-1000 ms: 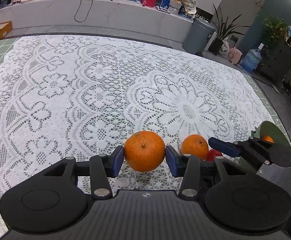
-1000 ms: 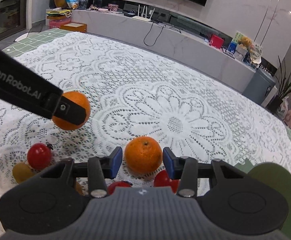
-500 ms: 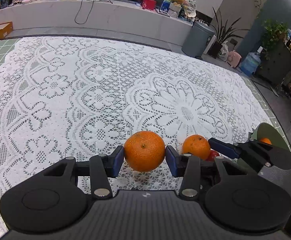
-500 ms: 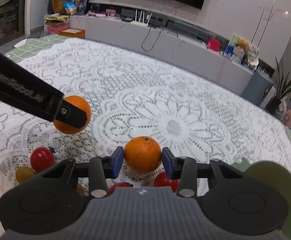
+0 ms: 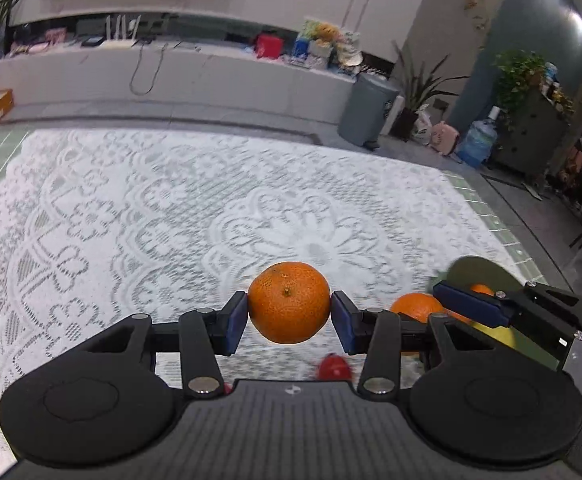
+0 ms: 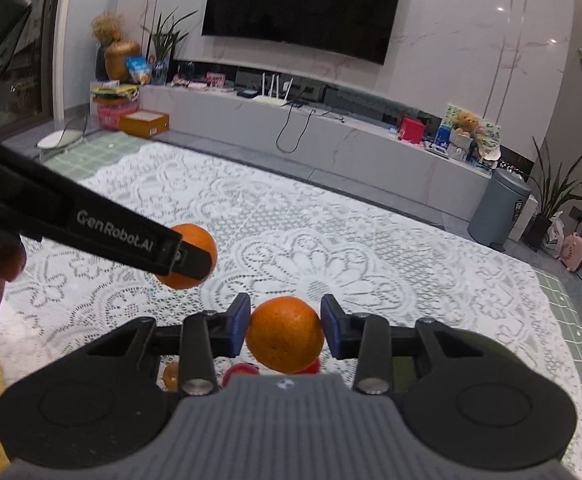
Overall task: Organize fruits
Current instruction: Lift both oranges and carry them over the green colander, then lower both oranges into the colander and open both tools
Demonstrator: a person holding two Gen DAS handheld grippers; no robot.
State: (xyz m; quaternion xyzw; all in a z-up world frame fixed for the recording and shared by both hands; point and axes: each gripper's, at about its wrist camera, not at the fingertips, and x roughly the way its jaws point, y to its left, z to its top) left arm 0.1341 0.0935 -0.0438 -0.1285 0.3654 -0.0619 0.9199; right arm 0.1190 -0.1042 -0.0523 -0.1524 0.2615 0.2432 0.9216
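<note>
orange [image 5: 289,302]: dimpled, faintly glossy peel
second orange [image 6: 285,334]: pebbled, matt-looking peel
tablecloth [image 5: 139,216]: white openwork lace cloth, matt
left gripper [image 5: 289,320]: matt black plastic, blue pads, ribbed grey body at 6 o'clock, shiny metal pins
right gripper [image 6: 284,330]: matt black plastic, blue pads
television [image 6: 303,4]: glossy dark screen, 12 o'clock

A white lace tablecloth [image 6: 371,240] covered the table. At 12 o'clock hung a black television [image 6: 303,4]; at 2 o'clock stood a grey bin [image 6: 499,208].
</note>
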